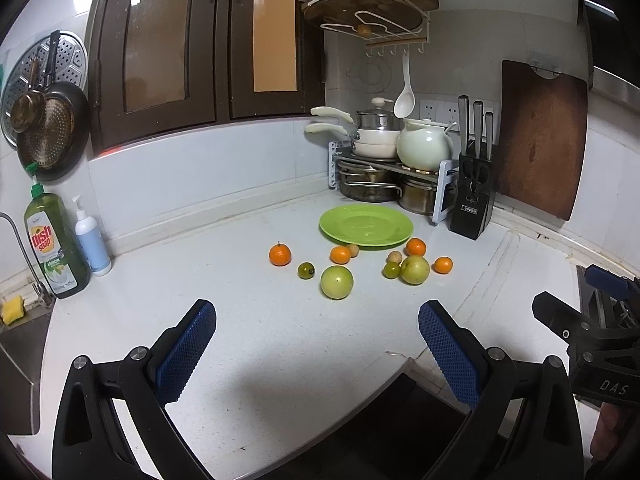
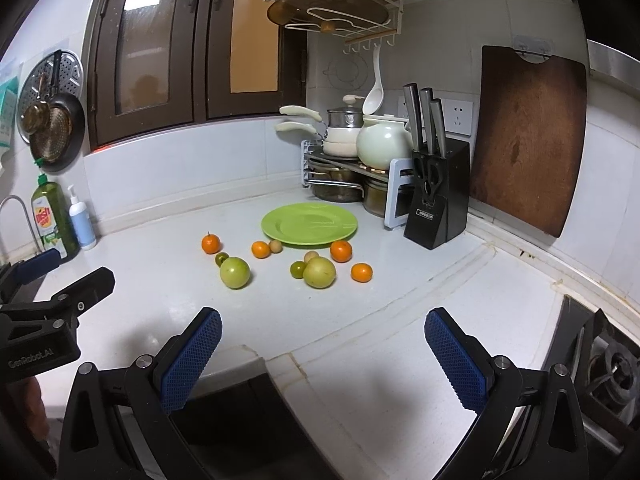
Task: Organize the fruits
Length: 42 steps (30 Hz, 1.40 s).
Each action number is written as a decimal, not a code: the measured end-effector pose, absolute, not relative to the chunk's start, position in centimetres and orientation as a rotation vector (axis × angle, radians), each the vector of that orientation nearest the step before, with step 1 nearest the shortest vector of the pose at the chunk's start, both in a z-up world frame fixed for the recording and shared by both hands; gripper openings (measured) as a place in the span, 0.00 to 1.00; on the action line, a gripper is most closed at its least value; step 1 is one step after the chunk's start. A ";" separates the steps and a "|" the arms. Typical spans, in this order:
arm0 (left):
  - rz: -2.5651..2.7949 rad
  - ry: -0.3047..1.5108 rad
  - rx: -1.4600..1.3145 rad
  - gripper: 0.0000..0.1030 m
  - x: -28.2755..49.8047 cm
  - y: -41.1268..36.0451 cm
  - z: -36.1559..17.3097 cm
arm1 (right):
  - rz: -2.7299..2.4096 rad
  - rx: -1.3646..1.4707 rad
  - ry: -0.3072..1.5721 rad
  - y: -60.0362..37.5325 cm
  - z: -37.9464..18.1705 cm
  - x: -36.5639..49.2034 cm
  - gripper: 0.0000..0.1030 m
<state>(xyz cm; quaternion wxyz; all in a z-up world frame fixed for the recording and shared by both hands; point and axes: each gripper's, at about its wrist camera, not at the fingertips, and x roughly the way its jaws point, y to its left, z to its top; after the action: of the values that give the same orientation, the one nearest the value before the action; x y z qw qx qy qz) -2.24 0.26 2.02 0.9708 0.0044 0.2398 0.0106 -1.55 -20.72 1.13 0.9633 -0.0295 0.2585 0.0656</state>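
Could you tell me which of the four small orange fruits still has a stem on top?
The leftmost small orange fruit, lying apart from the rest on the white countertop; the other three show none.

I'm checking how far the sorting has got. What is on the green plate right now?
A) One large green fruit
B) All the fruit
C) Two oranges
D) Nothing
D: the green plate is bare, and every fruit, such as the nearest large green fruit, lies on the counter.

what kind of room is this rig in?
A home kitchen, almost certainly: white countertop with a knife block, stacked pots on a rack, a gas burner at right and dish soap by the sink.
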 end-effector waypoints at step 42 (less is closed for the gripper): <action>0.015 0.477 0.018 1.00 -1.6 -0.6 2.2 | 0.135 -0.058 0.533 -20.2 0.8 -1.5 0.99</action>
<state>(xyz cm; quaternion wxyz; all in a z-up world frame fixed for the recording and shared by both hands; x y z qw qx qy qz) -1.63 -0.60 2.19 0.9717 0.0087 0.2360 0.0076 -1.46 -20.19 0.77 0.9621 -0.0286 0.2629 0.0668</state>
